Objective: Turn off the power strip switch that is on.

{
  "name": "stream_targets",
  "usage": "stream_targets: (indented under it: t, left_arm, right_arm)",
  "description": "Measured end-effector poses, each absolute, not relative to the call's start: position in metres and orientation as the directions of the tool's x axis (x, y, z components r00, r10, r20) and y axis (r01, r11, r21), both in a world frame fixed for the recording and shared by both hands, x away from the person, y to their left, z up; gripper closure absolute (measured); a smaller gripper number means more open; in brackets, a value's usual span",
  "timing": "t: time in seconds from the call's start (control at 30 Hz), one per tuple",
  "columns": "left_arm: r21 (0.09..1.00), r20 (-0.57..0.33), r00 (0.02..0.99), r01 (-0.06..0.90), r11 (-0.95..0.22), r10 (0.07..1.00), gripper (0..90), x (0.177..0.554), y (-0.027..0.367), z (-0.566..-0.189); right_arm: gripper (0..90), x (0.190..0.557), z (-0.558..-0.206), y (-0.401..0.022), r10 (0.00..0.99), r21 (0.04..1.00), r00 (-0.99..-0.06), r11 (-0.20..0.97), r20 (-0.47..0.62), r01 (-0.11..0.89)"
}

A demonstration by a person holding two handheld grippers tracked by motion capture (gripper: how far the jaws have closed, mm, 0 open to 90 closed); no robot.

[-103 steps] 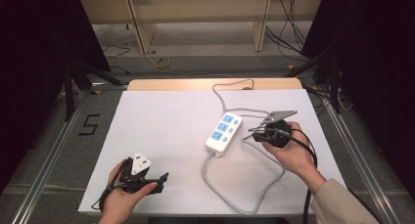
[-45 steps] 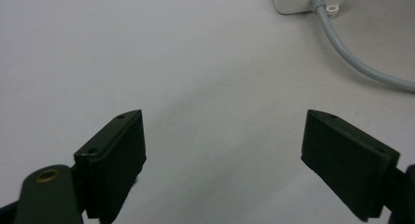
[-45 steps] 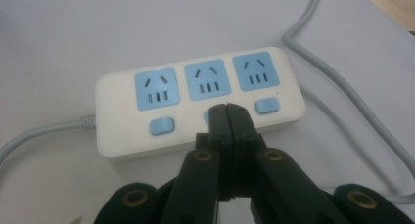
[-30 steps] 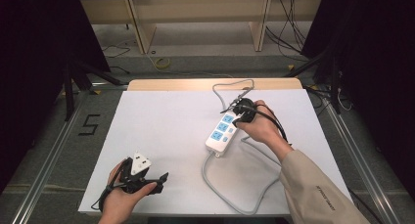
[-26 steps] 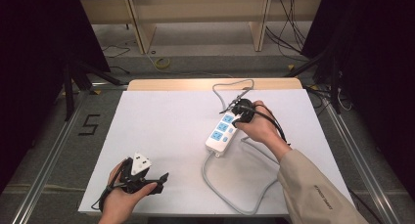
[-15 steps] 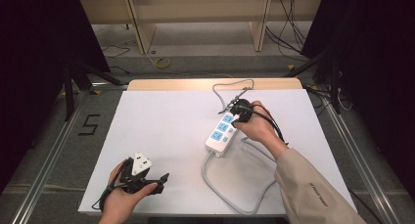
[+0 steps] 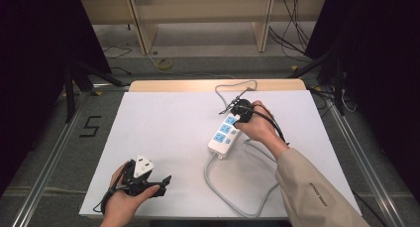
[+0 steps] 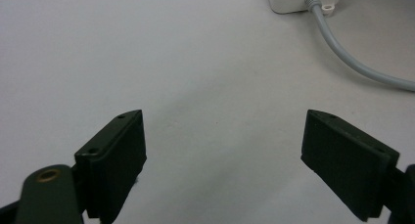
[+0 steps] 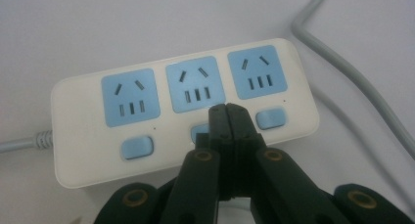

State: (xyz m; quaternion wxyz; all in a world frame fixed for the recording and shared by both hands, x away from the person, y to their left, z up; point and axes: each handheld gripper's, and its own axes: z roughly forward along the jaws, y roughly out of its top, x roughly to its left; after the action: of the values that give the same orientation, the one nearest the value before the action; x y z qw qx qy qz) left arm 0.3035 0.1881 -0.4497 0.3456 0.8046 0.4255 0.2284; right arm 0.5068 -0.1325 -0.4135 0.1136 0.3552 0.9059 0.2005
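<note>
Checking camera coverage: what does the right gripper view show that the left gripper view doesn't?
Right gripper view: the top face of the white power strip, with three blue sockets and three blue switches. The right gripper has its jaws shut together, tips over the middle switch; contact can't be confirmed.

Left gripper view: the left gripper with jaws wide open, nothing between them, above bare white table. Just the strip's cable end sits at the top edge.

Both: the white power strip, its grey cable and the white table.

We see a white power strip (image 9: 181,121) with pale blue sockets and switches, its grey cable (image 7: 223,187), black grippers, white table (image 7: 163,123).
</note>
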Motion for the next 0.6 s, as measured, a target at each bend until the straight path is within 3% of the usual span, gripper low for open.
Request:
stream_targets:
  t: [0.6]
  left_arm:
    - [0.752,0.07,0.533,0.528,-0.396,0.843,16.0,0.3036,0.1879,-0.4496]
  right_arm:
    - [90.0,0.5098,-0.4176,-0.1215,0.676,0.402,-0.735,0.69,-0.058,0.602]
